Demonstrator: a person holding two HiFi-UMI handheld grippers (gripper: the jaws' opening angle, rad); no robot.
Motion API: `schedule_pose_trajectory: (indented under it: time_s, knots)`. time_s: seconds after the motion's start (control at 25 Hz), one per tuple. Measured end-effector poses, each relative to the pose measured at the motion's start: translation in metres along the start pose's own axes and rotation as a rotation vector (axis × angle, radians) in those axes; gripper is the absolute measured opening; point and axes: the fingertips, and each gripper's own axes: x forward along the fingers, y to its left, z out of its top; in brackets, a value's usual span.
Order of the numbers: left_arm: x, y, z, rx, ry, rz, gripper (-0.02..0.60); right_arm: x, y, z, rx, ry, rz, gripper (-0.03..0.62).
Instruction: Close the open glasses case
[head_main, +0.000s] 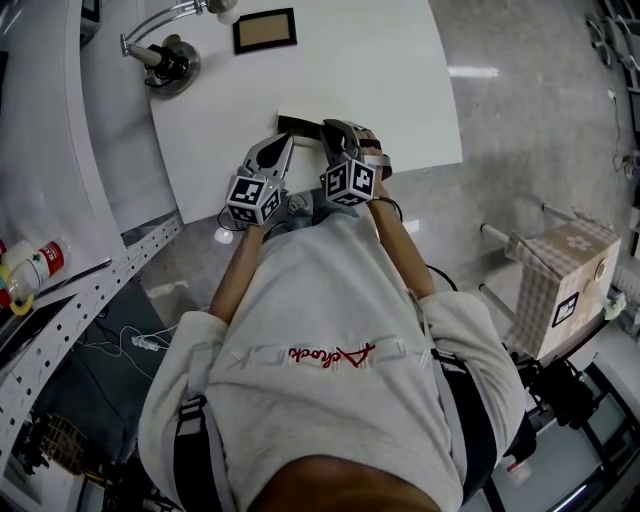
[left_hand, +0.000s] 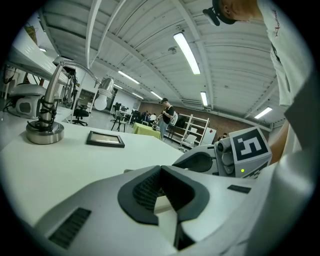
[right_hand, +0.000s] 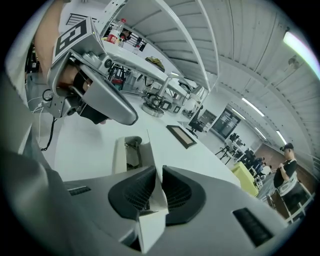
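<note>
— Near the table (head_main: 400, 90) edge, between both claws: glasses case (right_hand: 119, 153), open, lid (right_hand: 150, 146) upright.
— Right claw (right_hand: 159, 168)?
— Closing, with the lid between the pads and a thin gap left on one side.
— Left claw (left_hand: 161, 167)?
— Just beside the case, tips together; pale sliver between, hard to name.

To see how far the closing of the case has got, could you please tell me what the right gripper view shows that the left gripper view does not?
Only the right gripper view shows the inside of the open glasses case. Its pale lid stands upright between the jaws of the right tool, which are closing, and the left tool is at the upper left. Only the left gripper view shows the right tool's marker cube. Both show the white table, the dark frame and the metal stand.
</note>
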Motion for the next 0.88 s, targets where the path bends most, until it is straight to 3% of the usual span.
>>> schedule_pose_trajectory:
  time_s: [0.88]
  knots:
    - [-0.006, -0.011, -0.006, 0.008, 0.008, -0.009, 0.025, -0.007, 0.062, -0.020, 0.000, 0.058, 0.088, 0.075]
